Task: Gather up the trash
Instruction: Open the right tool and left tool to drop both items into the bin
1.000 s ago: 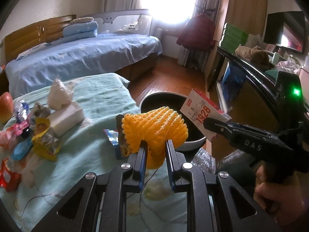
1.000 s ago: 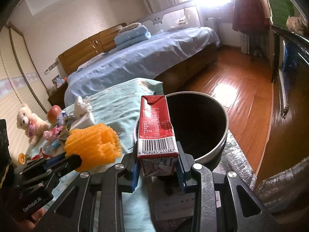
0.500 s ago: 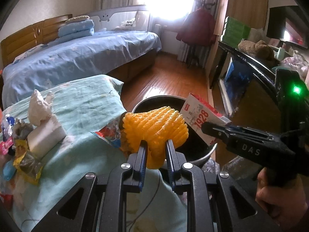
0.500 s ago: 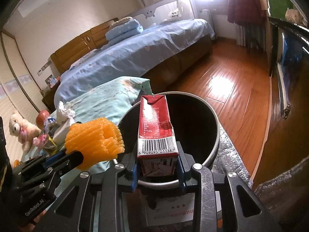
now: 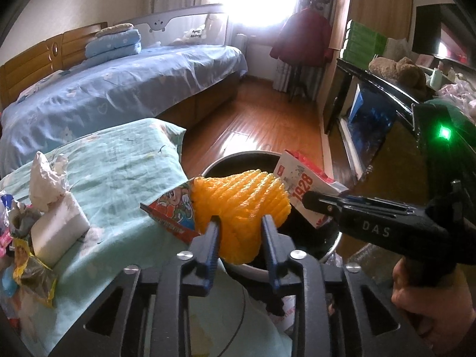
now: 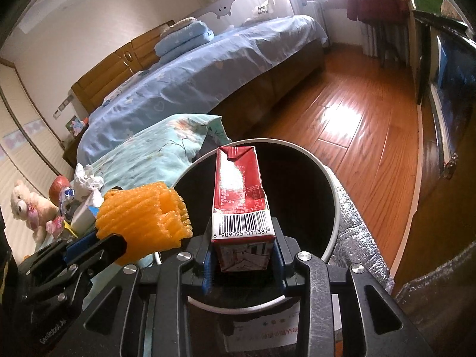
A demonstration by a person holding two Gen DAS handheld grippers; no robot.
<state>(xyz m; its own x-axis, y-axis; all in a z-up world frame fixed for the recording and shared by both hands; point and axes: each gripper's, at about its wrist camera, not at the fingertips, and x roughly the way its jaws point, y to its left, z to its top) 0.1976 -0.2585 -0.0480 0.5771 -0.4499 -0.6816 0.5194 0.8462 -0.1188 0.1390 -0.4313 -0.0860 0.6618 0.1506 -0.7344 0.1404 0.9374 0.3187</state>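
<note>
While both loads hang at the bin (image 6: pixel 333 208) | right gripper (image 6: pixel 242 263) clamps carton (image 6: pixel 239 196), long axis forward, over the opening | left gripper (image 5: pixel 239 239) clamps foam net (image 5: pixel 241 202) at near rim, farther out

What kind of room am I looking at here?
Most likely a home bedroom: a bed with blue bedding and a wooden headboard, a teddy bear, and a coat on a stand by the window.
</note>
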